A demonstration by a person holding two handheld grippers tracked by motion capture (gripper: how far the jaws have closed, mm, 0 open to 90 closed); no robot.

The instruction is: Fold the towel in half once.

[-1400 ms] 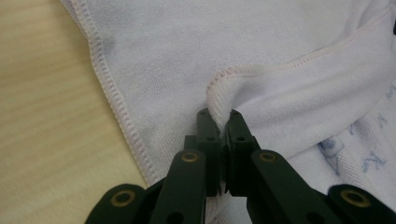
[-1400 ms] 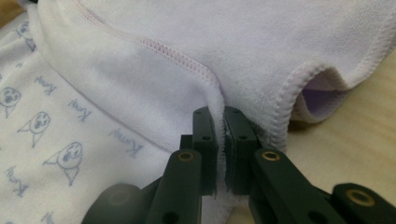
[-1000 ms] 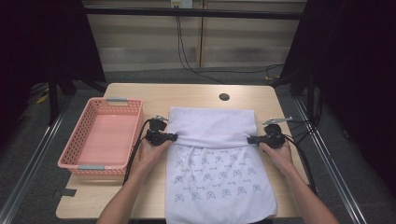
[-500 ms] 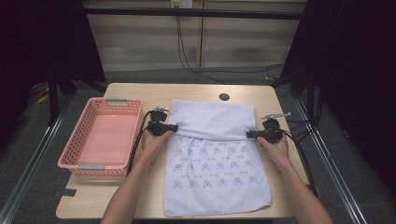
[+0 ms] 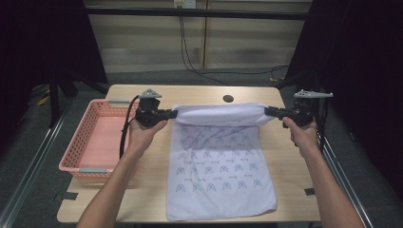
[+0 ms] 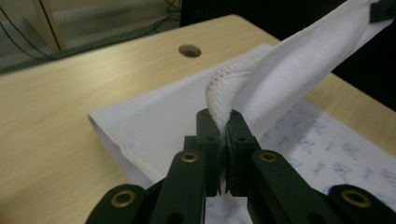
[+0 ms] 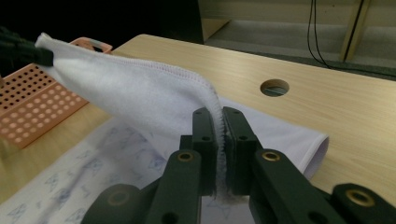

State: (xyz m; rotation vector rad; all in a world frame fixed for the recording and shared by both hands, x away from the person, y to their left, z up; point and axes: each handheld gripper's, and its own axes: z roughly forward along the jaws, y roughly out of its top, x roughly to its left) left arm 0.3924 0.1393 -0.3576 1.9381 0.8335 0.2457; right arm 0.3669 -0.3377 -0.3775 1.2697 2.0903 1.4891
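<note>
The left gripper (image 5: pixel 172 114) and right gripper (image 5: pixel 269 112) each clamp a corner of the towel (image 5: pixel 221 180), stretching its far edge taut above the table (image 5: pixel 142 194). The towel's near part lies flat on the table, just beside the basket (image 5: pixel 95 142).

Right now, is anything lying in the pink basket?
No, in the high view the basket holds nothing; the towel lies beside it on the table.

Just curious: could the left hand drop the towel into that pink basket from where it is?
Probably yes. The left gripper, shut on the towel, sits right beside the basket, with nothing between; but the right gripper also holds the towel.
</note>
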